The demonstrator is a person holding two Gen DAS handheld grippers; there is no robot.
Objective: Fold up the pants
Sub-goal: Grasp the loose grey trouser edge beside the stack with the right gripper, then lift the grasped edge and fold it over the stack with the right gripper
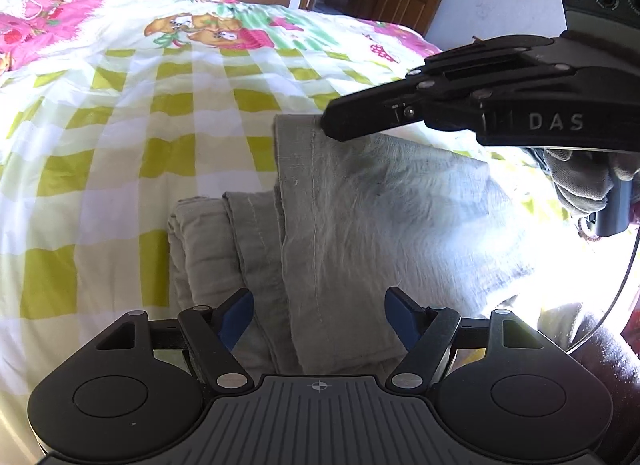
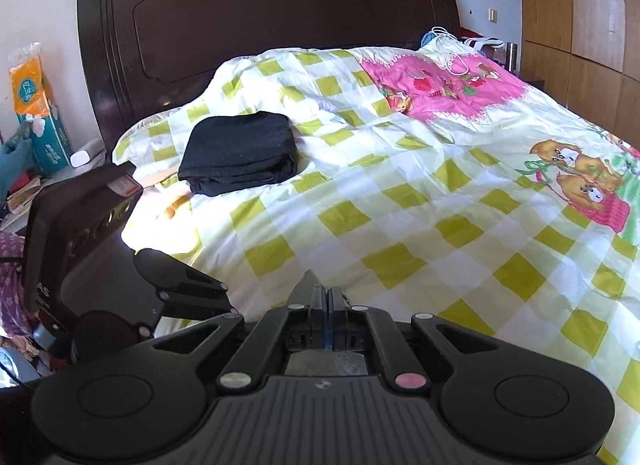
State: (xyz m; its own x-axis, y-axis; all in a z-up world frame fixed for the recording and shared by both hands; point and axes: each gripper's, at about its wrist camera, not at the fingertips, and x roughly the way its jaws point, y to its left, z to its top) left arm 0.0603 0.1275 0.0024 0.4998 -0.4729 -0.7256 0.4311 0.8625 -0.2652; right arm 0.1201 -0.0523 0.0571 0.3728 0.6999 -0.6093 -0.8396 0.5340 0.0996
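Grey pants (image 1: 344,217) lie folded in layers on the checked bedspread (image 1: 120,137), near the bed's edge. My left gripper (image 1: 319,315) is open, its blue-padded fingers (image 1: 236,315) spread just above the near end of the pants. My right gripper (image 1: 334,127) comes in from the right in the left wrist view, its fingers together at the far top corner of the pants; whether it pinches cloth I cannot tell. In the right wrist view the right gripper (image 2: 320,291) is shut, and the pants are hidden below it.
A folded black garment (image 2: 240,153) lies near the dark headboard (image 2: 260,25). A tissue pack (image 2: 38,105) stands on the cluttered bedside at left. Wooden wardrobes (image 2: 580,25) line the right wall. A white cable (image 2: 452,53) lies on the pink part of the spread.
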